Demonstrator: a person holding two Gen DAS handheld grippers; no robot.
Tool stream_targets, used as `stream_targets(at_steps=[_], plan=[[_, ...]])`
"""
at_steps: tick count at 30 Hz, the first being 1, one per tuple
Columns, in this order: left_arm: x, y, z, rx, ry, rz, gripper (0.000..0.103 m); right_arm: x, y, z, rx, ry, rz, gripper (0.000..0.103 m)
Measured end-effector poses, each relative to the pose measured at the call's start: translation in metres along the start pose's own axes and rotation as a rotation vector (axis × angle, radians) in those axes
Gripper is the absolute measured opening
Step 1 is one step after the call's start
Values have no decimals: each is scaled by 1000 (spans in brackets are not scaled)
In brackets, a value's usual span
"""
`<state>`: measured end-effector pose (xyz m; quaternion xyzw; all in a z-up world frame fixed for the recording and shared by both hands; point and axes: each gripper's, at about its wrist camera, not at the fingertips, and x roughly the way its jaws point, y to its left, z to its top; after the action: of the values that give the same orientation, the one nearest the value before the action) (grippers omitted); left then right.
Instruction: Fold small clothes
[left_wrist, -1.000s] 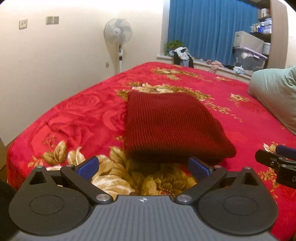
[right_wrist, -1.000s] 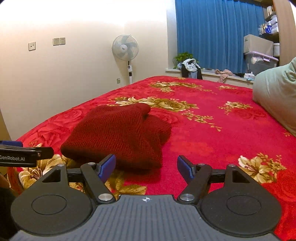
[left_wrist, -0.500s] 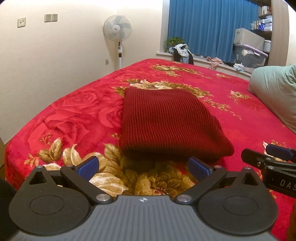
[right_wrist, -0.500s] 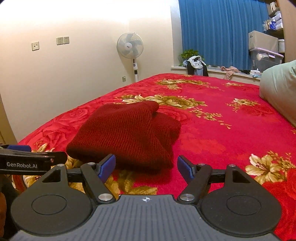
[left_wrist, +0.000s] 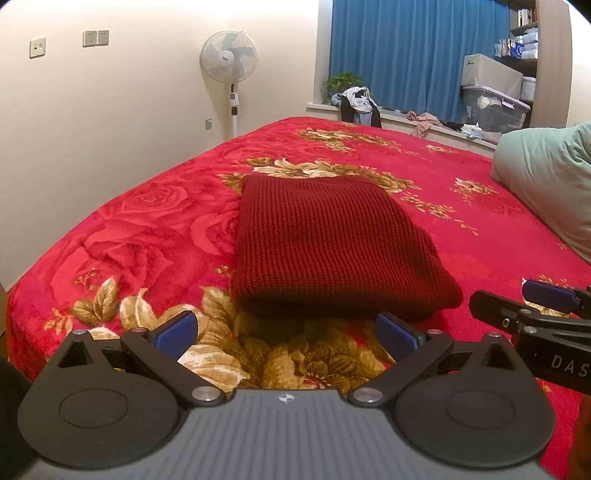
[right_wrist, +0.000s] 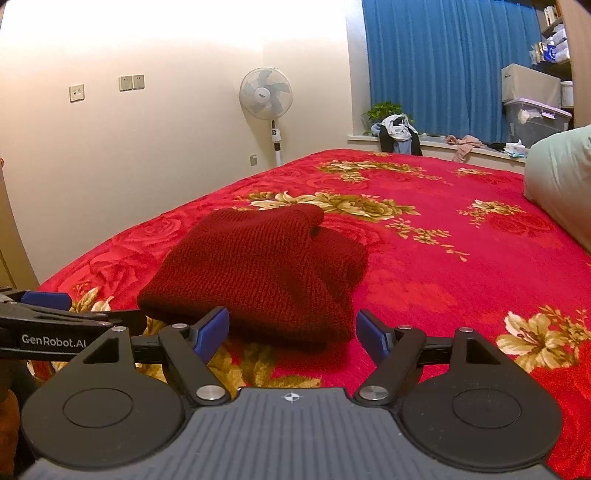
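A dark red knitted garment (left_wrist: 332, 240) lies folded into a flat rectangle on the red floral bedspread (left_wrist: 147, 240). It also shows in the right wrist view (right_wrist: 266, 273). My left gripper (left_wrist: 286, 332) is open and empty, just short of the garment's near edge. My right gripper (right_wrist: 291, 328) is open and empty, its fingers close to the garment's near right corner without touching it. Each gripper shows at the edge of the other's view: the right one (left_wrist: 532, 310) and the left one (right_wrist: 66, 314).
A pale green pillow (left_wrist: 550, 184) lies at the right of the bed. A standing fan (left_wrist: 229, 62) stands by the left wall. A window ledge with clothes (left_wrist: 358, 103) and storage boxes (left_wrist: 491, 99) runs behind the bed, under blue curtains. The bed's left edge drops off nearby.
Both grippers have drawn back a little and risen, so the folded garment looks slightly farther and lower. The garment has not moved. Both jaws stay open.
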<state>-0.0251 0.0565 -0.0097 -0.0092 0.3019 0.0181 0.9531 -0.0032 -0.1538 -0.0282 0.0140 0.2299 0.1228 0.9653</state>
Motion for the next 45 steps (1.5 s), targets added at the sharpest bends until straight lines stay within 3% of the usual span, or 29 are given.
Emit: stream_targets(at_steps=[45], plan=[[4,2,-1,13,9,-26,103,1,3,-2,-17,8,24,77]])
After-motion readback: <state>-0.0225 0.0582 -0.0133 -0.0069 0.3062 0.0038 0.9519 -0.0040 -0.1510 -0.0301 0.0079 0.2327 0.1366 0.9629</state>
